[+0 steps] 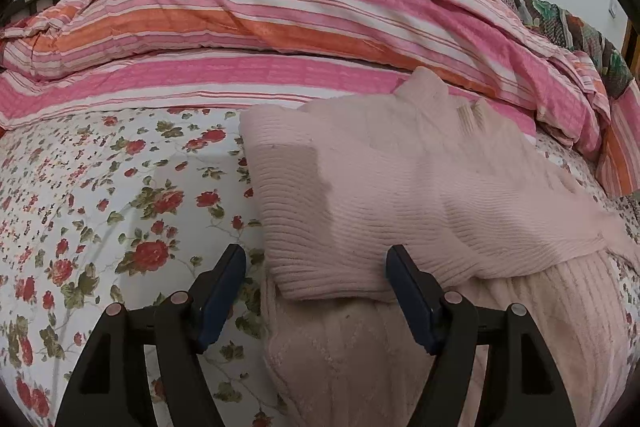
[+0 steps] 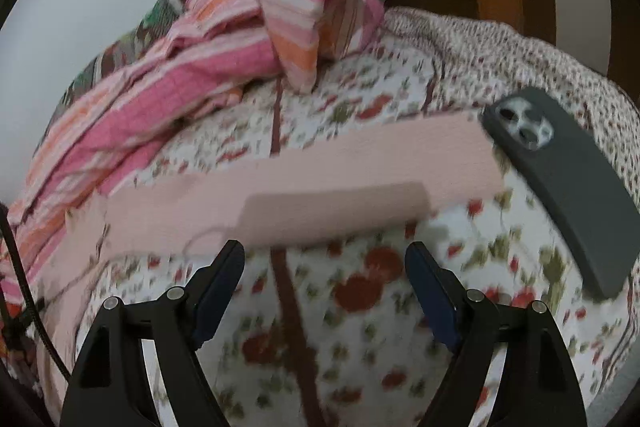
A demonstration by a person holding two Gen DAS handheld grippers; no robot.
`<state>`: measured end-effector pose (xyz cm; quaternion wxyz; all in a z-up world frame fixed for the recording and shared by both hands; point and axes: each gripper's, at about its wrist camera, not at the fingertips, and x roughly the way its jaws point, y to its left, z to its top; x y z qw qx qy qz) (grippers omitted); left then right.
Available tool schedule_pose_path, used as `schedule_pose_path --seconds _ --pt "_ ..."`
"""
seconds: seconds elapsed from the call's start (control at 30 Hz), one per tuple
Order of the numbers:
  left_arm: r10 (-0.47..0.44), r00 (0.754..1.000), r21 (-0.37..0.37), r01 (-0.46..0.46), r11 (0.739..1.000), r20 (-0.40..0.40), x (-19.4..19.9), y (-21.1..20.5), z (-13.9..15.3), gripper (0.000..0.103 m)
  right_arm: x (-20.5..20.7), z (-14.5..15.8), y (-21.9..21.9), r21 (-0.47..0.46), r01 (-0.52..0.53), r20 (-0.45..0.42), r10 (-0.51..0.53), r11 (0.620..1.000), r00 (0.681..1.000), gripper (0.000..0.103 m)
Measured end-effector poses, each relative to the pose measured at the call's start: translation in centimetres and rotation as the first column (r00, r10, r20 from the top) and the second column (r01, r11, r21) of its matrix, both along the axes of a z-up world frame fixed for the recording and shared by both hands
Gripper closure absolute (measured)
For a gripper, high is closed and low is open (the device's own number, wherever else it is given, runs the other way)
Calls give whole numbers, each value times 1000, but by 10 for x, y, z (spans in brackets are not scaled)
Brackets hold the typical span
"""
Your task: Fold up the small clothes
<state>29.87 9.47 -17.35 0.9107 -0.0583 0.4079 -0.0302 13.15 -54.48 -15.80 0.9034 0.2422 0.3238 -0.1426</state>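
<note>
- Left wrist view: the left gripper (image 1: 316, 261) hangs with its jaws wide and empty, just over the near folded edge of the pink ribbed sweater (image 1: 400, 195).
- The sweater lies on the floral bedsheet (image 1: 100, 195), its upper layer doubled over a fuzzier pink layer (image 1: 360, 355) that shows beneath near the fingers; I cannot tell whether that is the same garment.
- Right wrist view, blurred: the right gripper (image 2: 325, 259) is also spread wide with nothing in it, just short of a long pink strip, probably a sleeve (image 2: 304, 171), stretched across the sheet.
- A dark phone (image 2: 568, 195) lies just beside the sleeve's far end; a striped quilt (image 1: 280, 11) is heaped behind.
- To my eye the fold is partway done, with the sleeve not yet tucked in.
- Next would be pinching the sleeve's near edge and carrying it over the body, without dragging the phone along.
</note>
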Motion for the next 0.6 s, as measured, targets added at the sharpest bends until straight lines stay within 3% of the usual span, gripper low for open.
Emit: schedule_pose_path --seconds 0.1,0.13,0.2,0.23,0.37,0.5,0.6 --pt "-3 1000 -11 3 1000 -2 1 1 -1 31 9 -1 -24 71 55 22 -57 996 998 25" --pt "-4 1000 -14 4 1000 -1 1 1 -1 31 13 0 -29 68 70 20 -72 995 997 37" --pt "-5 1000 -22 5 1000 1 1 1 -1 31 22 4 -30 0 73 -14 -73 997 997 85" --pt "-7 1000 -30 7 1000 1 0 2 -1 31 25 6 -28 -22 56 -22 -56 998 998 96" --pt "-26 1000 -72 26 997 3 -1 4 -1 31 19 31 -12 -95 76 22 -74 993 997 97" --pt "-3 1000 -136 7 991 27 -8 16 6 30 22 77 25 -179 57 95 -41 982 995 97" --pt "40 997 -182 -26 983 71 -20 34 17 22 31 111 63 -237 16 129 15 971 991 97"
